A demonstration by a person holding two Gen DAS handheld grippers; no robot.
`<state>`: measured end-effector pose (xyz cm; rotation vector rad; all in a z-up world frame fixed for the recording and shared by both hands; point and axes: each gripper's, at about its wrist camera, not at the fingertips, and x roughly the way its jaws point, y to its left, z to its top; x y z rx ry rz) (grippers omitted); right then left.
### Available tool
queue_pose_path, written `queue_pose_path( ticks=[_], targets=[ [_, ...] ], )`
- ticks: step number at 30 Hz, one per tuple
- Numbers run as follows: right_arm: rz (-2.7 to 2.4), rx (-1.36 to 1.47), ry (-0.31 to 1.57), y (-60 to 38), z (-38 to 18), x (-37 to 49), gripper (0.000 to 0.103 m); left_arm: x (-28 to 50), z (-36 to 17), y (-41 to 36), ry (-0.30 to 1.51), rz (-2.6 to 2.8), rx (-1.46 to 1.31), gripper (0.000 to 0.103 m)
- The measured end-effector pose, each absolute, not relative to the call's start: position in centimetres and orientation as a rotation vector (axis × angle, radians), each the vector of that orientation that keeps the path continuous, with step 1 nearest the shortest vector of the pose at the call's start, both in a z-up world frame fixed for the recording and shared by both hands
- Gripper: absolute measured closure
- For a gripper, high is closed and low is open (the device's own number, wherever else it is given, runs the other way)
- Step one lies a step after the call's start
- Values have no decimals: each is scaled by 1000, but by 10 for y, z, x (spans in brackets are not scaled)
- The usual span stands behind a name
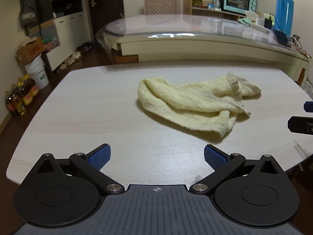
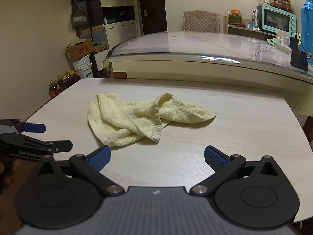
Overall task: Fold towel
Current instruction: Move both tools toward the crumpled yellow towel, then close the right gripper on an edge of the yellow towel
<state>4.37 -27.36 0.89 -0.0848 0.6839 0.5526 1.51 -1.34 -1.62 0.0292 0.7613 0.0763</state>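
A pale yellow towel (image 1: 192, 105) lies crumpled and twisted on the light wooden table (image 1: 97, 101); it also shows in the right wrist view (image 2: 140, 118). My left gripper (image 1: 157, 157) is open and empty, above the table's near edge, short of the towel. My right gripper (image 2: 157, 157) is open and empty, just short of the towel's near hem. The left gripper's fingers (image 2: 35, 127) show at the left edge of the right wrist view. The right gripper's fingers (image 1: 308, 106) show at the right edge of the left wrist view.
A larger table with a glass top (image 1: 195, 25) stands beyond the wooden table (image 2: 234, 129). On it lie a phone (image 2: 299, 59) and a blue jug (image 1: 283, 9). Oil bottles (image 1: 19, 96) and a white bucket (image 1: 37, 72) stand on the floor at left.
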Motion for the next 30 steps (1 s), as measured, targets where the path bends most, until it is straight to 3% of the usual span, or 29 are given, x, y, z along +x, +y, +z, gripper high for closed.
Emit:
queue_pose_path(
  ticks=[14, 18, 24, 29, 30],
  targets=[
    [536, -66, 669, -270, 5, 42, 1, 32, -14, -11, 758, -10, 64, 0],
    [560, -93, 683, -263, 3, 51, 6, 34, -15, -10, 752, -1, 79, 0],
    [583, -140, 702, -248, -6, 66, 23, 44, -16, -1, 758, 7, 68, 0],
    [633, -250, 718, -235, -18, 79, 51, 53, -18, 4, 766, 0, 66, 0],
    [651, -289, 715, -232, -19, 81, 53, 55, -18, 5, 768, -2, 63, 0]
  ],
)
